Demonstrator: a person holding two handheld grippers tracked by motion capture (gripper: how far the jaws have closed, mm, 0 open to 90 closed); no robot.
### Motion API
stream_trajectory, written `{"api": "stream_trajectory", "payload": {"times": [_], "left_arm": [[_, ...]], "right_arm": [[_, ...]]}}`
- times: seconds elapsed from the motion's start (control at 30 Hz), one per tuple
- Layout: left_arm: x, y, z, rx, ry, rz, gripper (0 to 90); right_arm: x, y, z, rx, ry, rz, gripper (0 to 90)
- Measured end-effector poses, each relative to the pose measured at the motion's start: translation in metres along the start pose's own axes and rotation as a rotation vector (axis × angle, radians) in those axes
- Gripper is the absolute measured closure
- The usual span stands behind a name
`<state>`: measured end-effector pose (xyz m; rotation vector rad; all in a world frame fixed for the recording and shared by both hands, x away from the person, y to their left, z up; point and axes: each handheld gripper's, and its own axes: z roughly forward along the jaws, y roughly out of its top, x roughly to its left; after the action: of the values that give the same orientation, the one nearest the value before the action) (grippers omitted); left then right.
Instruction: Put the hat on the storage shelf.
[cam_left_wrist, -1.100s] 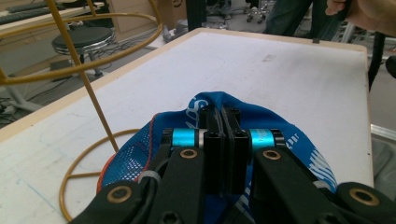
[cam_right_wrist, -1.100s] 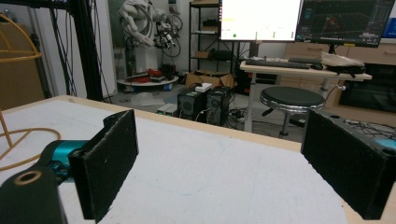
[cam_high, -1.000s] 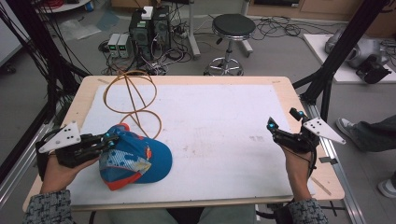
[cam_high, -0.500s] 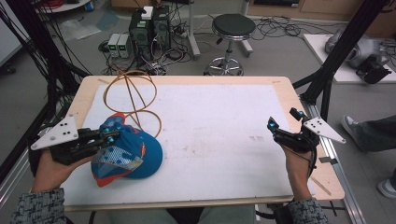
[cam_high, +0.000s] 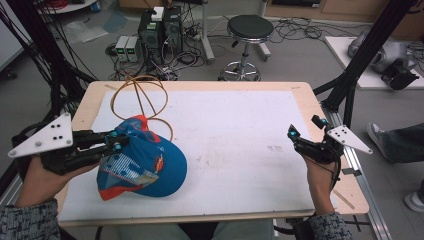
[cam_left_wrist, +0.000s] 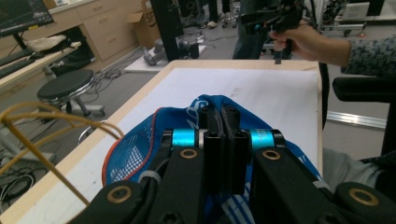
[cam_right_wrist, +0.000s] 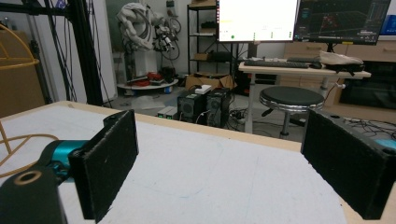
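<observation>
The left tool (cam_high: 114, 141) is closed on the soft fabric of the blue cap (cam_high: 145, 162), pinching its crown so the mesh side droops right below the tool onto the white table (cam_high: 240, 130), while the right tool (cam_high: 306, 134), far across, waits open and empty

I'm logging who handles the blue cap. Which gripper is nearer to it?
Left. The left gripper has its jaws shut on the blue cap at its back edge. The right gripper is held open far across the table, touching nothing.
</observation>
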<state>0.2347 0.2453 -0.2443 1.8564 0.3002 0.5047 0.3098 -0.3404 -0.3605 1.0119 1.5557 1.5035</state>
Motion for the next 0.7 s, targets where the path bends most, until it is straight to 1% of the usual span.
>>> {"api": "stream_trajectory", "payload": {"times": [0.03, 0.17, 0.2, 0.23, 0.27, 0.3, 0.4, 0.43, 0.47, 0.6, 0.67, 0.7], "left_arm": [[0.0, 0.007, -0.001, -0.008, -0.01, 0.008, 88.0], [0.002, 0.022, -0.002, -0.024, -0.023, 0.029, 88.0], [0.002, 0.022, -0.002, -0.024, -0.023, 0.029, 88.0], [0.004, 0.03, -0.002, -0.033, -0.026, 0.037, 88.0], [0.004, 0.03, -0.002, -0.033, -0.026, 0.037, 88.0], [0.004, 0.034, -0.002, -0.034, -0.027, 0.041, 88.0], [0.005, 0.045, -0.002, -0.034, -0.029, 0.06, 88.0], [0.007, 0.053, -0.003, -0.04, -0.027, 0.071, 88.0], [0.008, 0.057, -0.003, -0.045, -0.026, 0.075, 88.0], [0.013, 0.072, -0.004, -0.063, -0.024, 0.083, 88.0], [0.014, 0.075, -0.004, -0.065, -0.024, 0.084, 88.0], [0.019, 0.083, -0.004, -0.073, -0.016, 0.084, 88.0]], "right_arm": [[0.0, 0.0, 0.0, -0.001, 0.001, 0.0, 10.2], [0.0, 0.0, 0.0, -0.002, 0.001, 0.004, 10.2], [0.0, 0.0, 0.0, -0.001, 0.001, 0.002, 10.2], [0.0, 0.0, 0.001, 0.0, 0.002, 0.003, 10.2], [0.0, 0.0, 0.001, 0.0, 0.003, 0.003, 10.2], [0.0, 0.0, 0.001, 0.0, 0.002, 0.004, 10.2], [0.0, 0.0, 0.0, 0.001, 0.002, 0.009, 10.2], [0.0, 0.0, 0.0, 0.001, 0.002, 0.009, 10.2], [-0.001, 0.0, 0.0, 0.0, 0.001, 0.007, 10.2], [0.0, 0.0, 0.001, 0.0, 0.002, 0.013, 10.2], [0.0, 0.0, 0.001, -0.001, 0.001, 0.012, 10.2], [0.0, 0.0, 0.001, 0.002, 0.002, 0.016, 10.2]]}}
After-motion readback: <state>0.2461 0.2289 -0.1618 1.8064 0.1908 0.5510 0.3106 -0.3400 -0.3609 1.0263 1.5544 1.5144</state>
